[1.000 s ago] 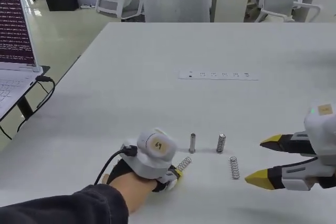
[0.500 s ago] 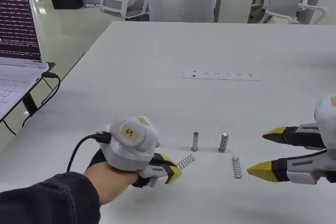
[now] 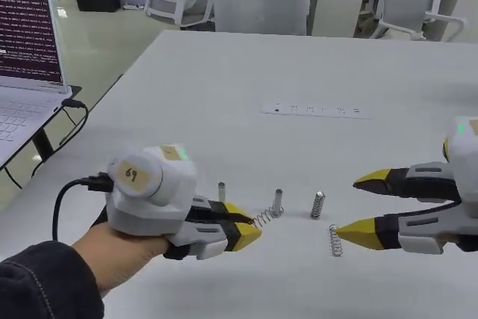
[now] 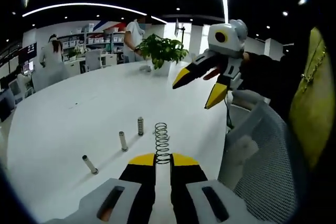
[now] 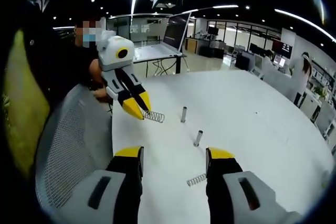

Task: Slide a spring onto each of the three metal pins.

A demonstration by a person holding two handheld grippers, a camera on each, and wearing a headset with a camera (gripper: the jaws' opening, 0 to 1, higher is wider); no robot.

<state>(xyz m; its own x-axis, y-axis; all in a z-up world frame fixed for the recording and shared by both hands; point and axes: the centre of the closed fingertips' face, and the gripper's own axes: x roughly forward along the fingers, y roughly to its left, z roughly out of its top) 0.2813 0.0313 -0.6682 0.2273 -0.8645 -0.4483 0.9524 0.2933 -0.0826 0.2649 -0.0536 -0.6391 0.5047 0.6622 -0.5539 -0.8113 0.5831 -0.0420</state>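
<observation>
So the left gripper [image 3: 250, 234] sits low over the white table [image 3: 224, 95] with its fingers pressed together on one end of a spring [image 3: 263, 219]. The spring sticks out past the yellow tips and tilts up toward the middle pin [image 3: 278, 202]. Its free end is right by that pin, though it's hard to say whether they actually touch. In the left gripper view, the same spring stands straight up out of the closed tips.

Three pins stand upright in a row on the table. The left pin [image 3: 221, 190] is bare and so is the middle one, while the right pin [image 3: 317, 205] has a fitted spring [image 4: 140, 126] around it. A loose spring [image 3: 334, 240] lies flat on the table just in front of the right pin. It's right next to the lower finger of the right gripper [image 3: 360, 207], and touching or not is unclear.

That gripper hovers to the right of the pins, fingers spread wide with nothing between them. Farther back a power strip [image 3: 314, 109] lies on the table, and an open laptop [image 3: 26, 42] sits off past its left edge.
</observation>
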